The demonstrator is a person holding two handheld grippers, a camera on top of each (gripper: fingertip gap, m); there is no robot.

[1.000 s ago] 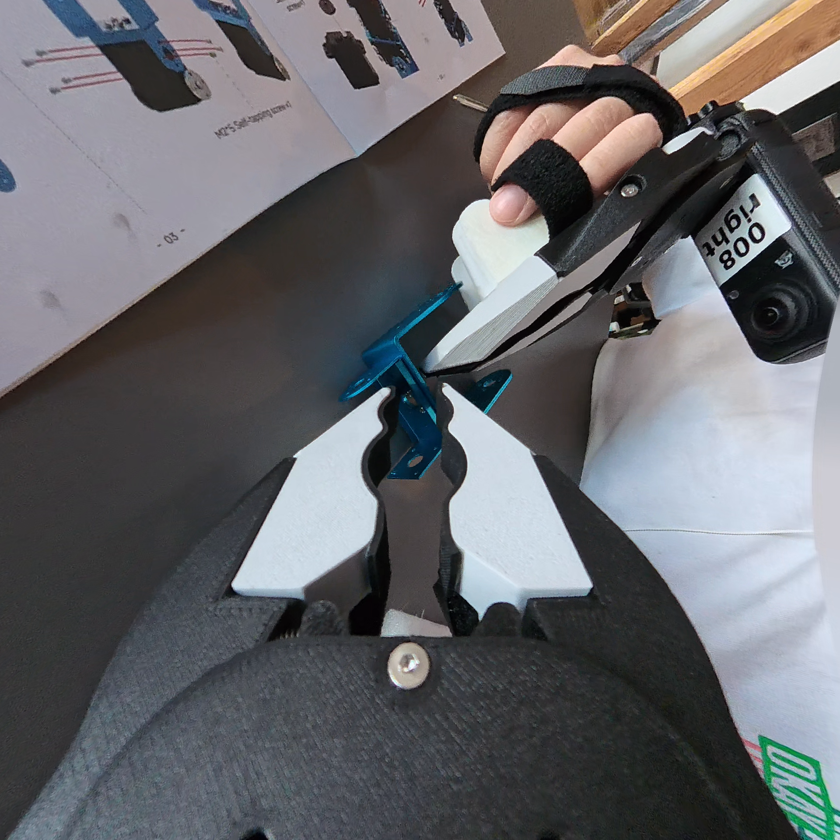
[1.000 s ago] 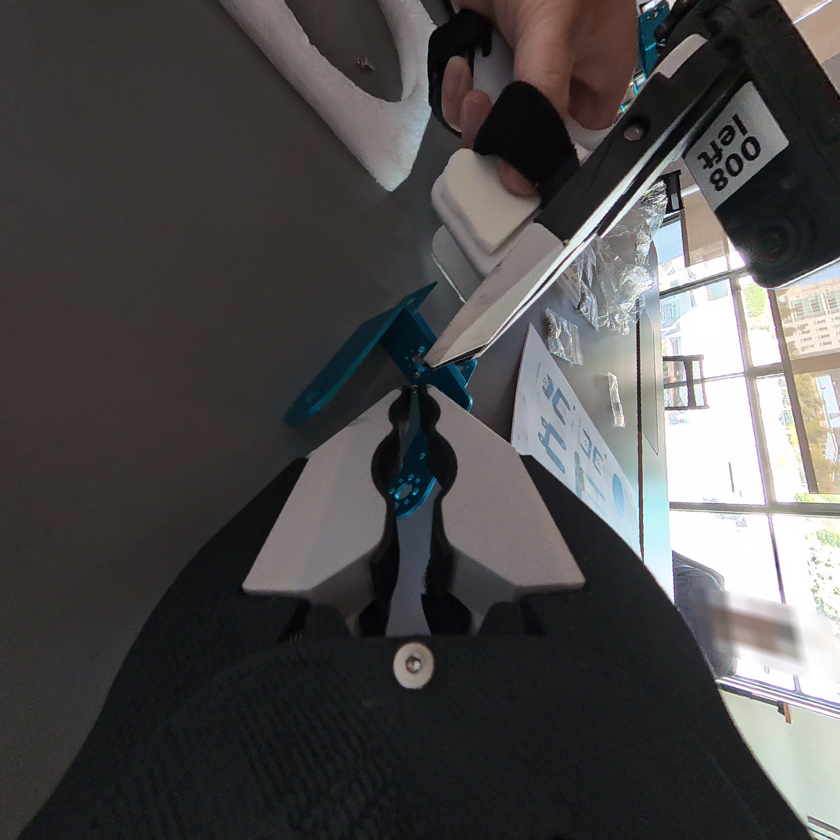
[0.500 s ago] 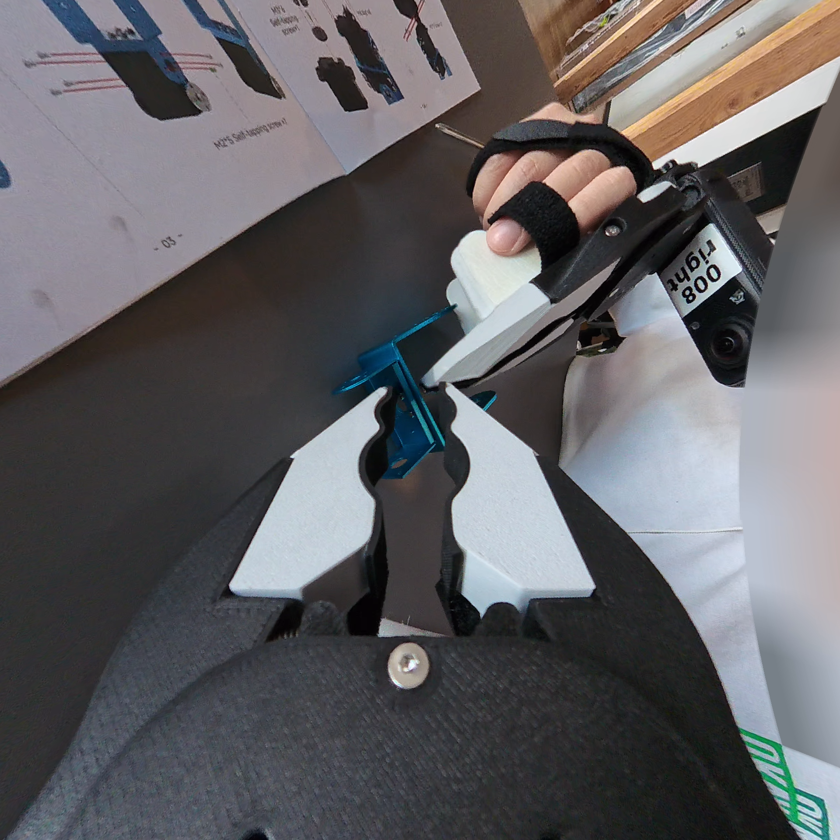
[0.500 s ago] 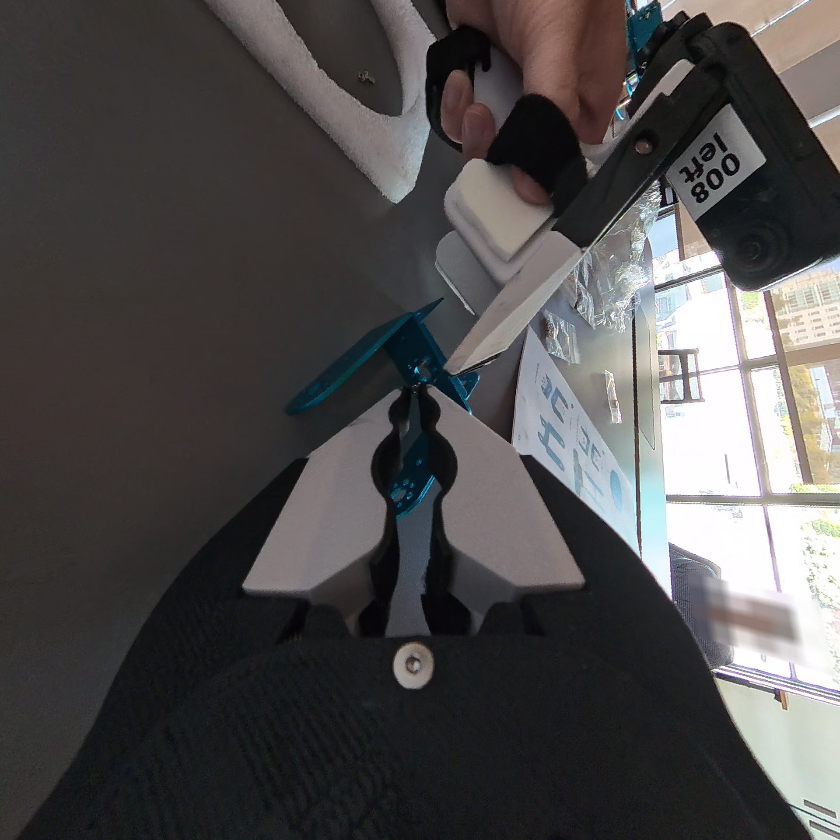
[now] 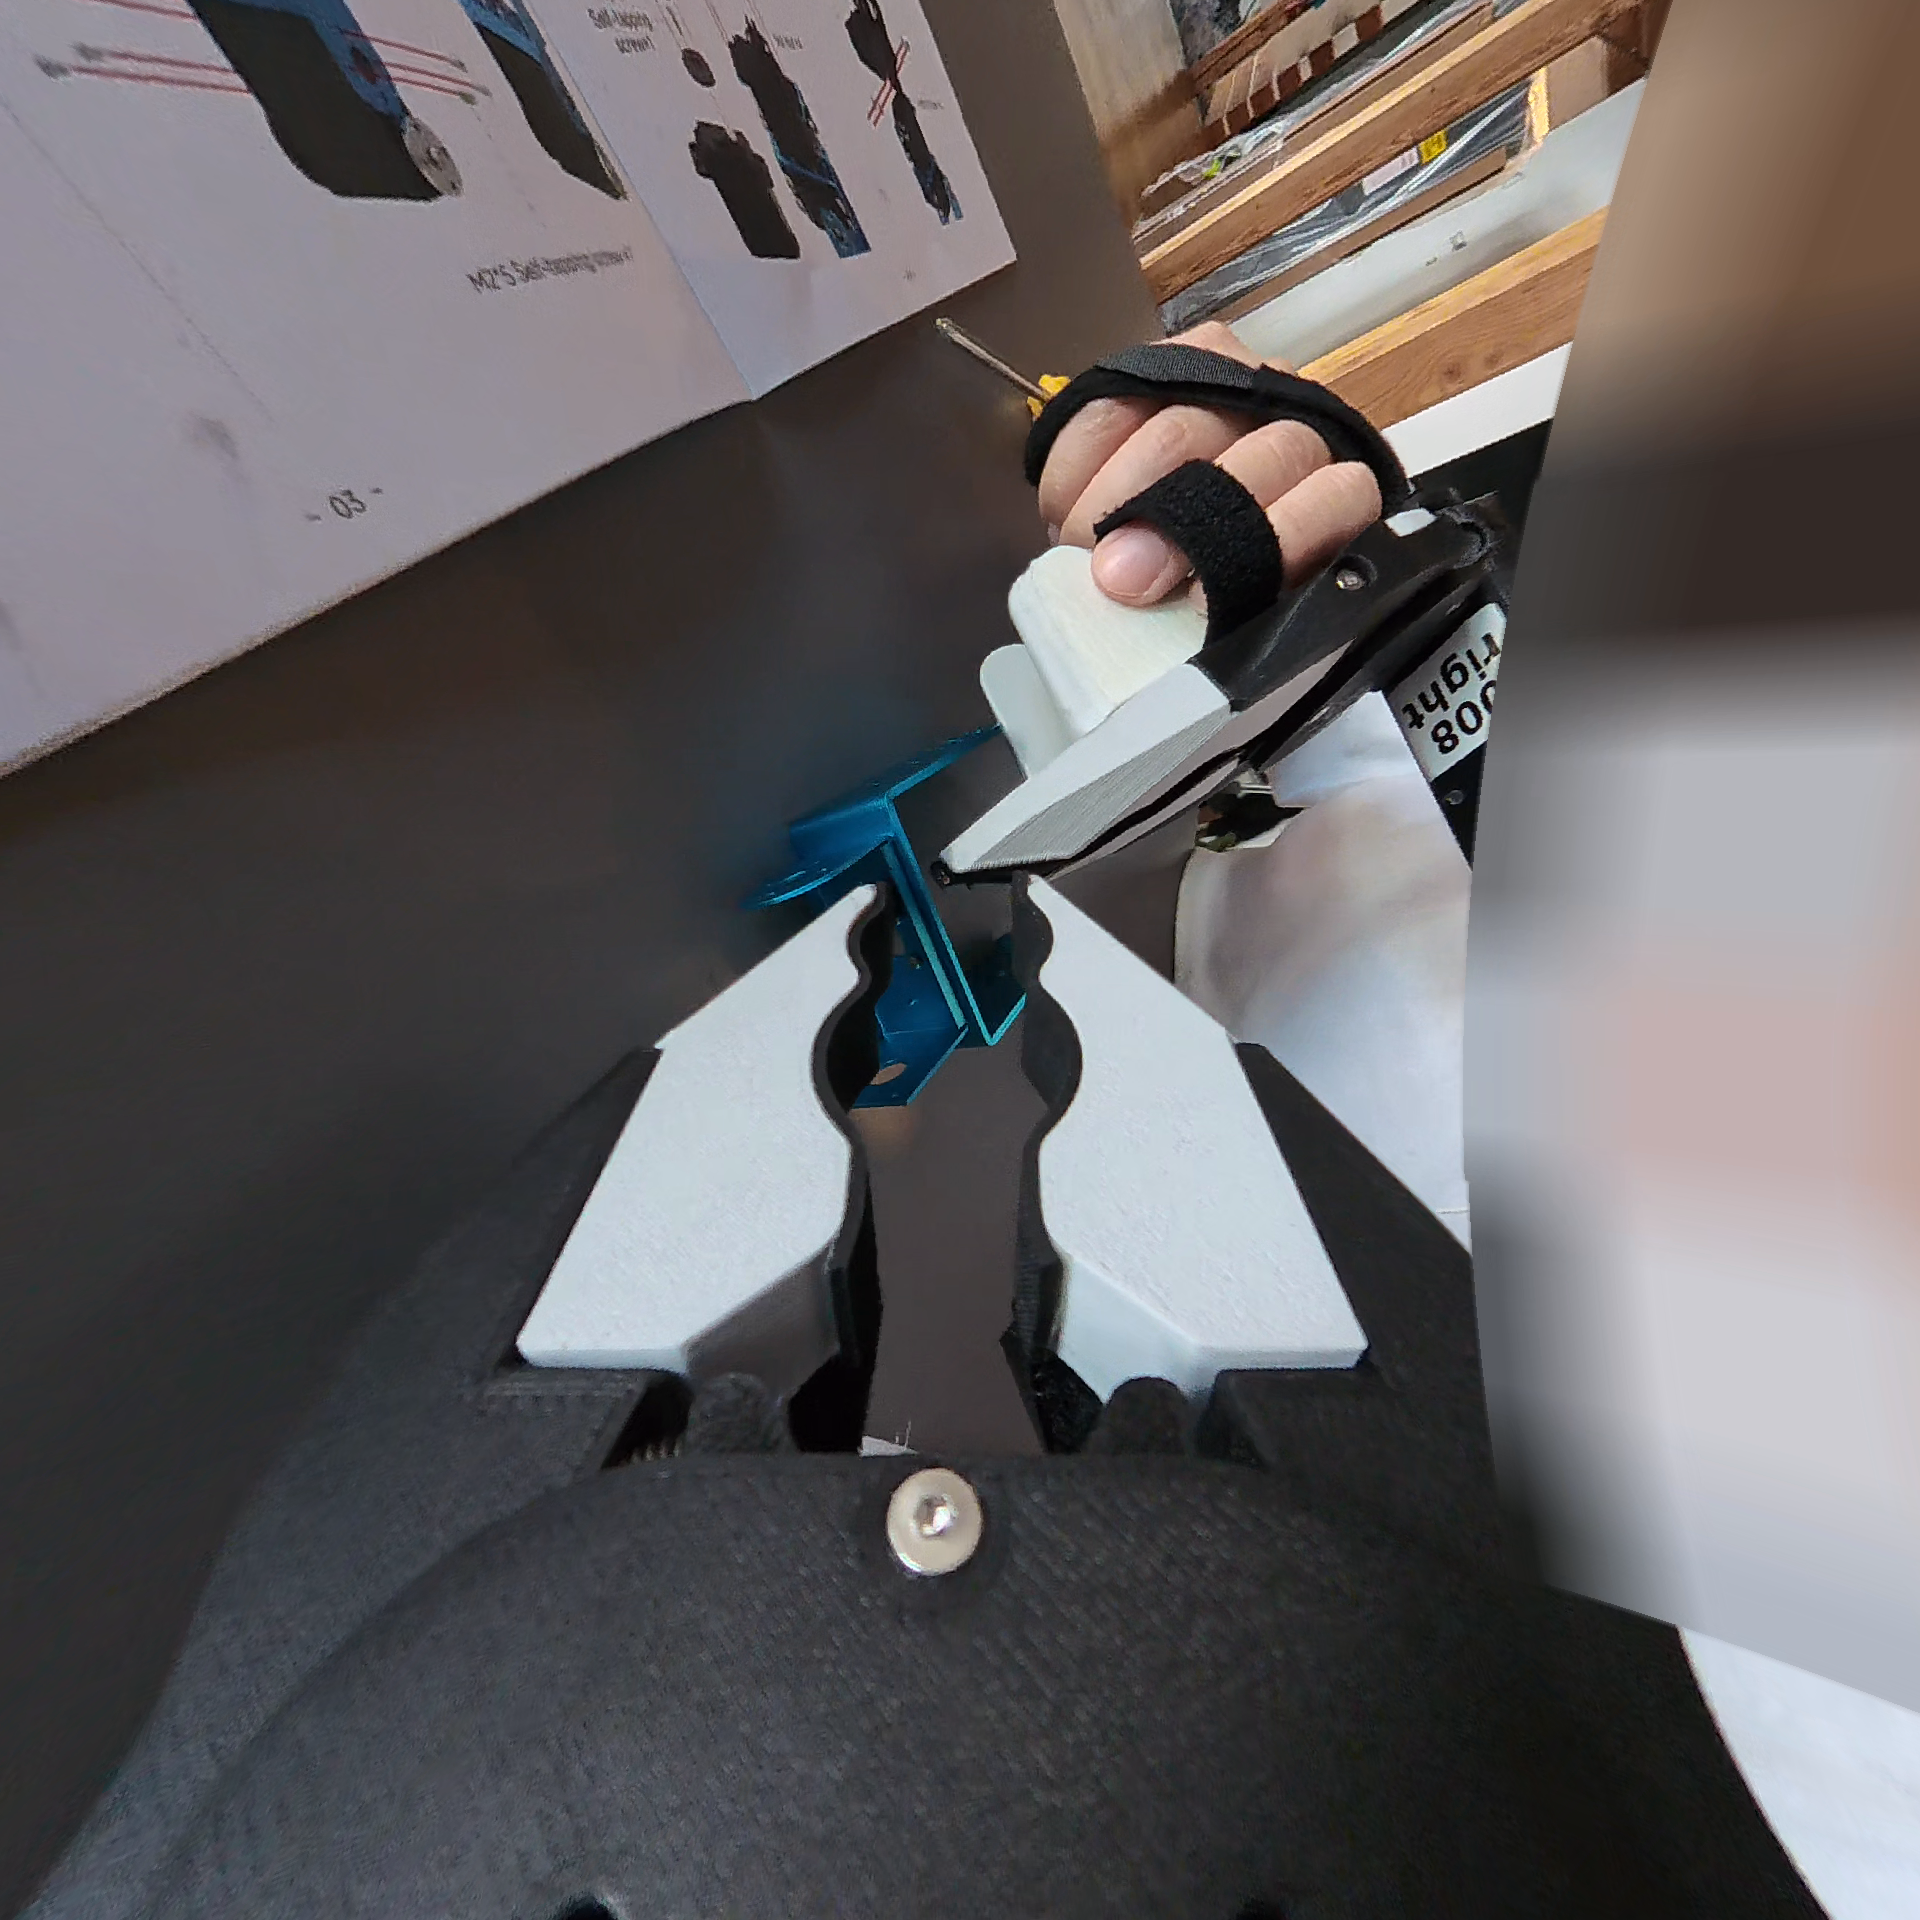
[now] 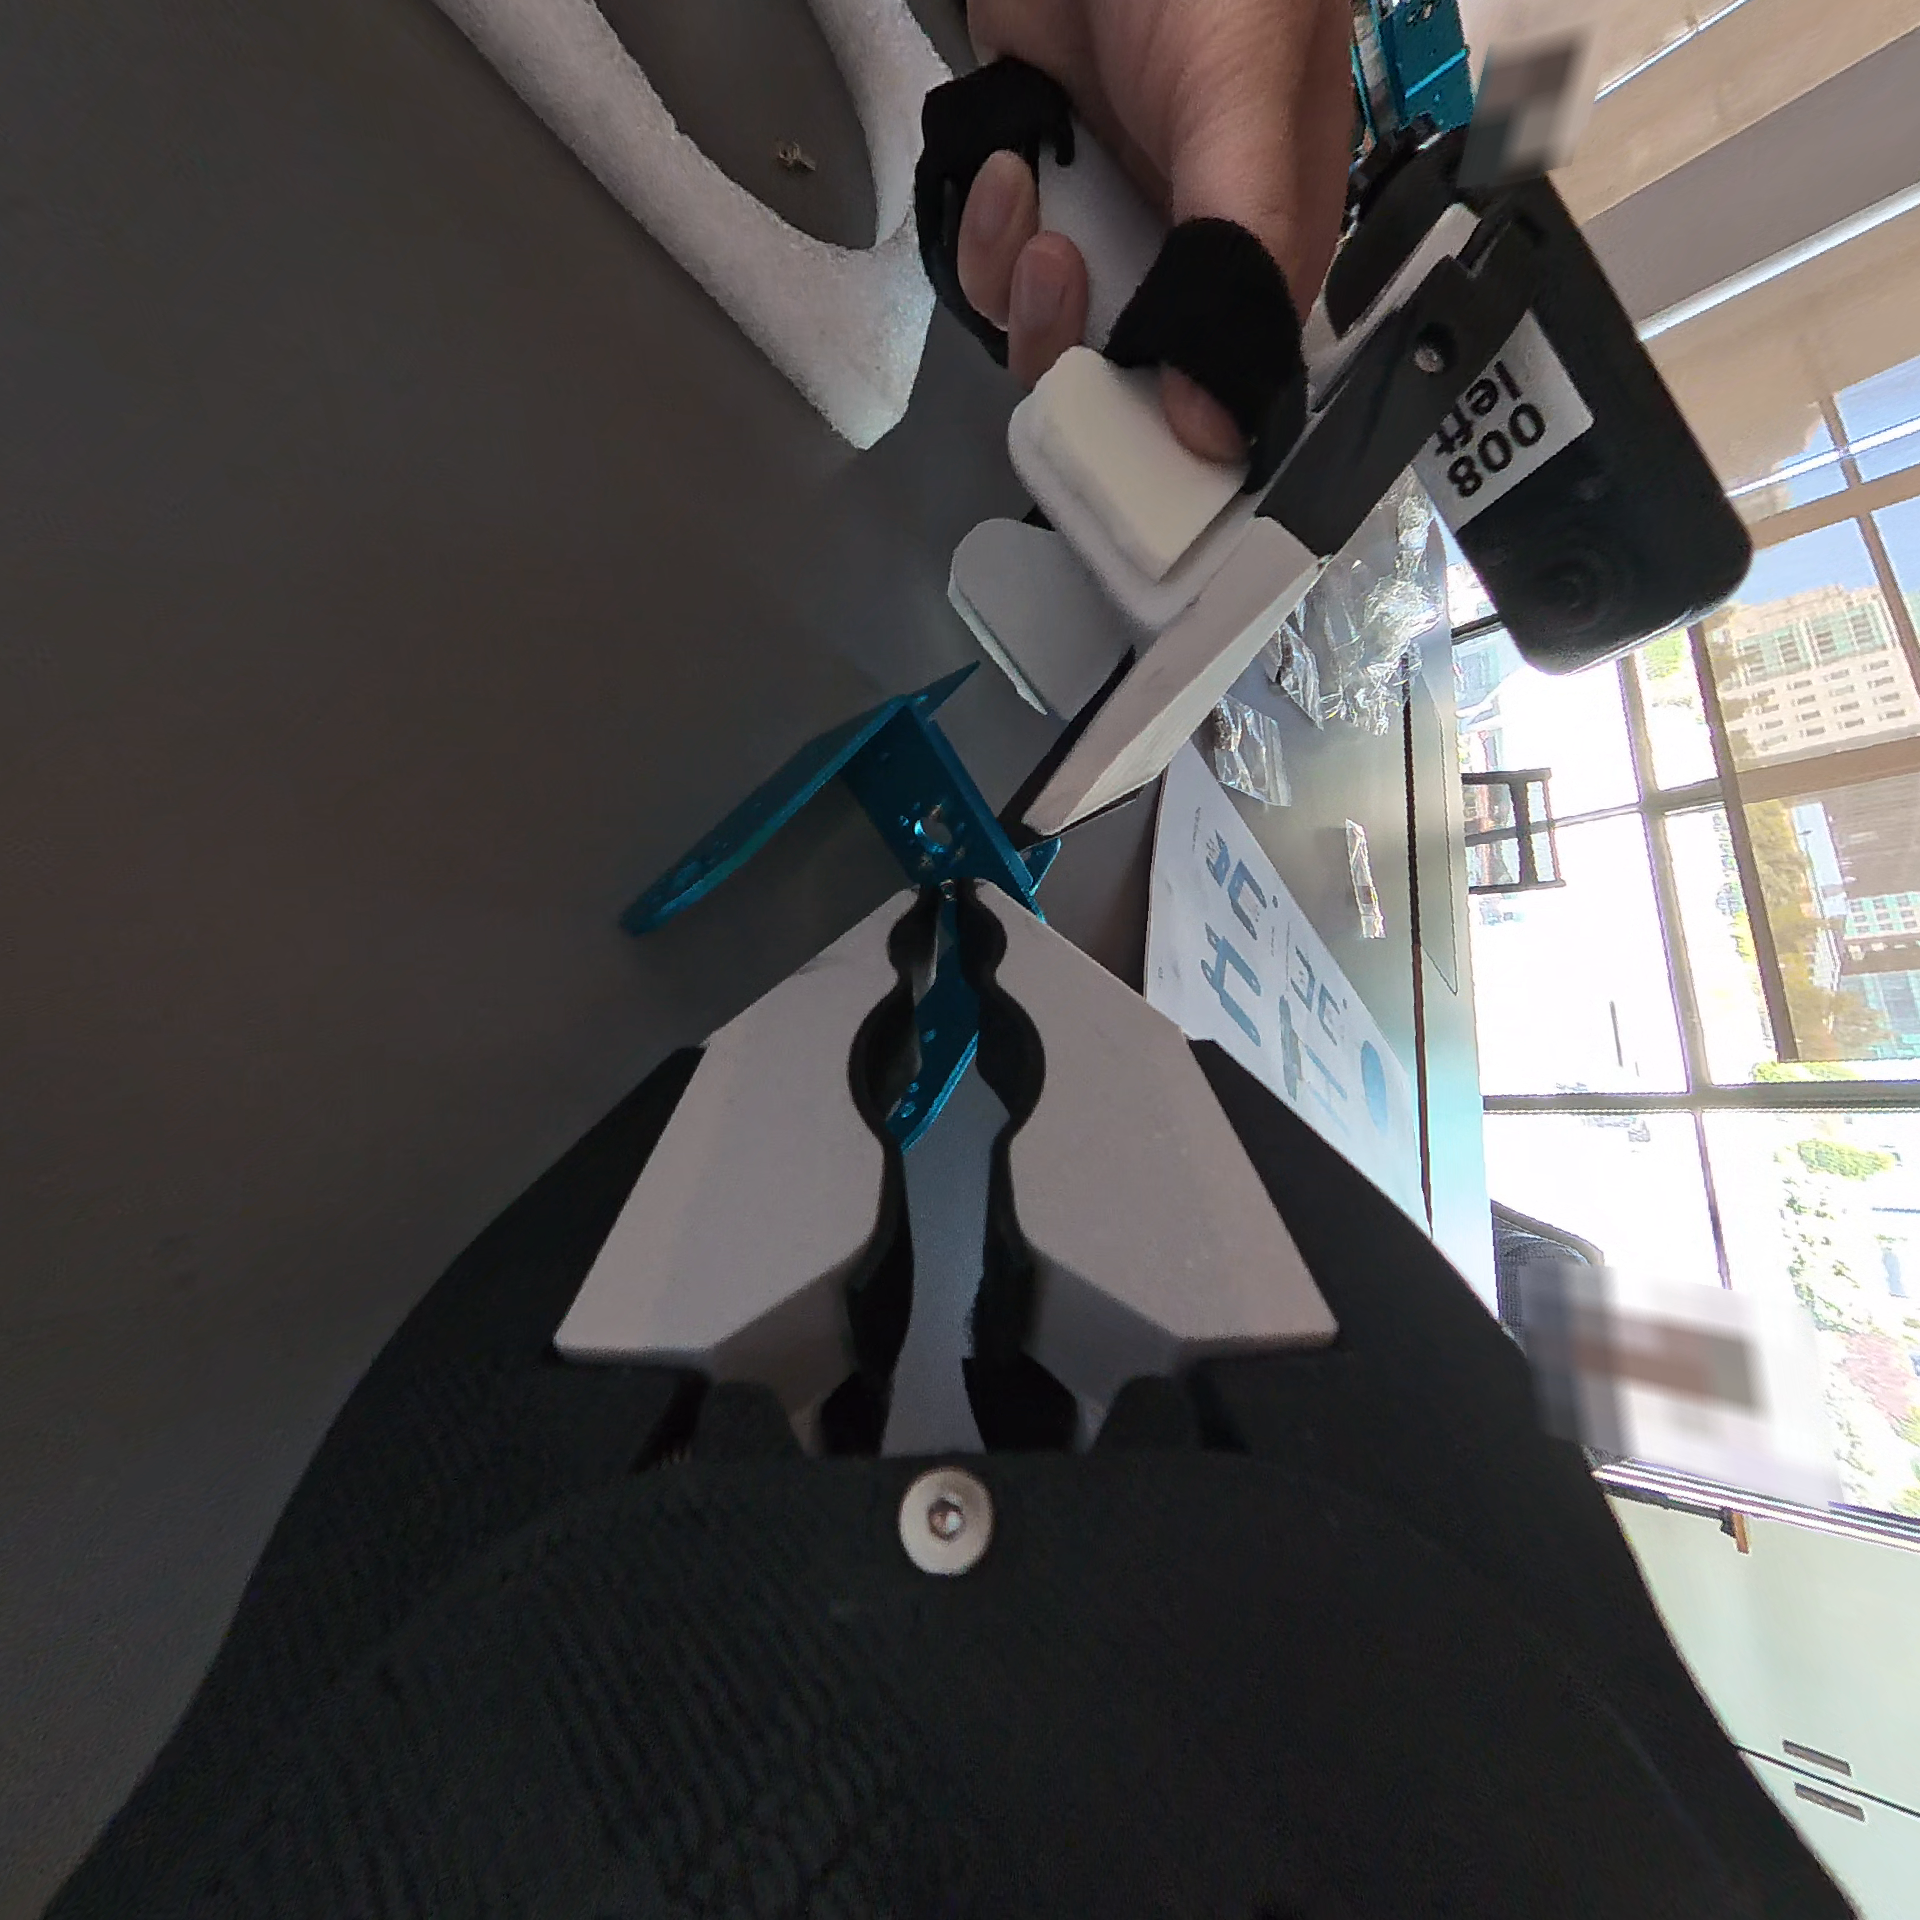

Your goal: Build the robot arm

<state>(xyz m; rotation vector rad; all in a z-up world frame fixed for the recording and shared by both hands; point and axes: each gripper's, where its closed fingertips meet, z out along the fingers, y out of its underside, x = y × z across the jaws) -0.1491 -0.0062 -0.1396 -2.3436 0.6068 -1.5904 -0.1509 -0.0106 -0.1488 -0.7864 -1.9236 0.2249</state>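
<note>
Blue bracket [image 5: 920, 997], caught off the dark table [image 5: 416, 831] between the fingertips of the left gripper [image 5: 951, 899]. Fingers set narrow, one against each side of the folded metal, apparently clamping it. Long flat arm of the bracket running away from the left gripper, up and to the left. Holed wall standing across the gap.

Right gripper [image 5: 951, 871] slanting in from the upper right of the left gripper, with the strapped hand [image 5: 1174, 488] on its grip. Tips drawn almost together just beyond the left gripper's fingertips and meeting the bracket's holed wall. A small silvery piece [image 6: 947, 889] seemingly nipped between them, too small to identify.

Printed instruction sheets [image 5: 416, 312] lying on the table beyond the left gripper, to its left.

Exact contact between the right tips and the wall hard to make out. Near end of the bracket masked by the left fingers.
</note>
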